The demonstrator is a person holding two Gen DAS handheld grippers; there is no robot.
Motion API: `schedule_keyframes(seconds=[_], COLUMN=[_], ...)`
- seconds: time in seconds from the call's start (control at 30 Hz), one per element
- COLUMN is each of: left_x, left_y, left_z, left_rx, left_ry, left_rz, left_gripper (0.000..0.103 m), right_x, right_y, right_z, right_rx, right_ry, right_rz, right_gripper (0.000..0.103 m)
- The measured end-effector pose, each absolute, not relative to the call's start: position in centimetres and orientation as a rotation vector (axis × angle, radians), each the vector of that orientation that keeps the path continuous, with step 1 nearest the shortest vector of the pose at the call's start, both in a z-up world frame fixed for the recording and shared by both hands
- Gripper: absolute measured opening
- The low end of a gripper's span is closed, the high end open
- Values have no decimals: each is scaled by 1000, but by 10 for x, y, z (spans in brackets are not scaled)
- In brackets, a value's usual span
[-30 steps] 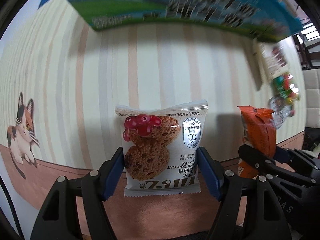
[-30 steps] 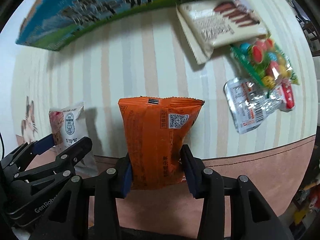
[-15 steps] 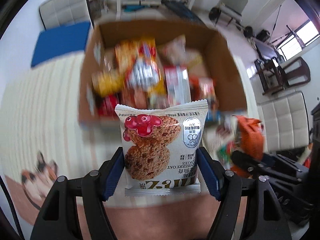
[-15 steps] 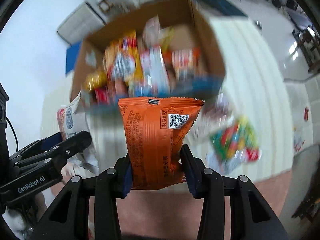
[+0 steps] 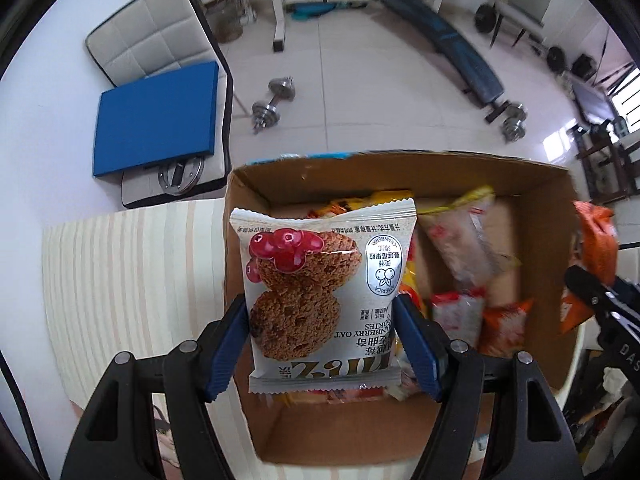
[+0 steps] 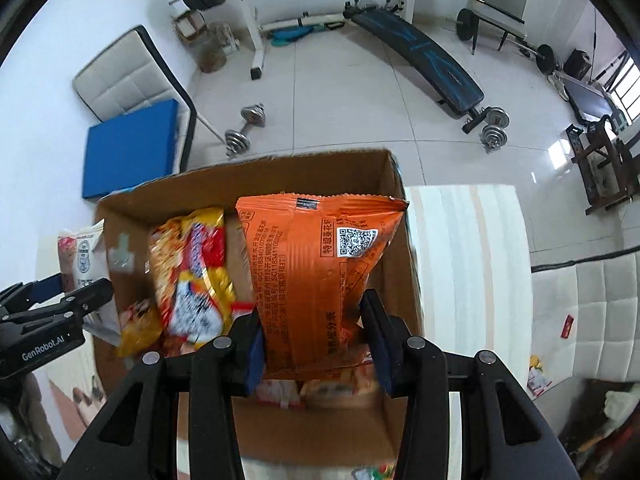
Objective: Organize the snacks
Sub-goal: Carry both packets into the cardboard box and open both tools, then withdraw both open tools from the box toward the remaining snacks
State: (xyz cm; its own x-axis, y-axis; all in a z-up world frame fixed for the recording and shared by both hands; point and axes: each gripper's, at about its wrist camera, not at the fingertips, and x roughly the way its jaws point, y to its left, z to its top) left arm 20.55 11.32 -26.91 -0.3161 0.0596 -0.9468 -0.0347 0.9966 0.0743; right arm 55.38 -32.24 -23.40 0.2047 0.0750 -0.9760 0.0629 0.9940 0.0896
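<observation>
My left gripper [image 5: 322, 338] is shut on a white cranberry oat cookie packet [image 5: 320, 292] and holds it above the left part of an open cardboard box [image 5: 400, 174]. My right gripper [image 6: 314, 340] is shut on an orange snack packet [image 6: 316, 280] above the right part of the same box [image 6: 248, 178]. Several snack packets lie inside the box, among them a yellow-red bag [image 6: 192, 276]. The left gripper also shows at the left of the right wrist view [image 6: 60, 300]; the orange packet shows at the right of the left wrist view [image 5: 596, 240].
The box stands on a striped tablecloth [image 5: 132, 280] that also runs right of the box [image 6: 464, 260]. Beyond the table lie a tiled floor with dumbbells [image 6: 244, 128], a weight bench [image 6: 420, 52], and a chair with a blue cushion [image 5: 156, 120].
Both grippers have risen from the table with their packets and moved forward over the box. The view went from the tablecloth and box side to looking down into the box.
</observation>
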Motion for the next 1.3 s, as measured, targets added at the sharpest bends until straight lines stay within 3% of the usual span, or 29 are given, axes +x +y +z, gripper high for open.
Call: schedule_keyframes(seconds=[0.27, 0.33, 0.37, 0.4, 0.43, 0.63, 1.3], left_x=[223, 222, 221, 221, 221, 222, 185], left_y=[123, 123, 124, 124, 125, 124, 105], left_z=[-322, -327, -330, -335, -337, -329, -246], left_rx=[121, 124, 126, 111, 96, 57, -96], left_ry=[1955, 1975, 1996, 2019, 2034, 2000, 1798], left_rz=[149, 140, 142, 139, 141, 134, 83], left_gripper=[71, 71, 71, 71, 71, 89, 89], right_x=[581, 584, 584, 585, 585, 583, 520], right_y=[-315, -311, -310, -309, -308, -306, -295], right_z=[-263, -270, -271, -271, -270, -265, -225], right_rx=[67, 53, 57, 54, 51, 70, 83], right_ry=[1427, 1454, 1456, 1453, 1445, 1435, 1386], right_rz=[-5, 7, 18, 19, 16, 9, 64], right_gripper=[48, 53, 66, 87, 92, 93, 94])
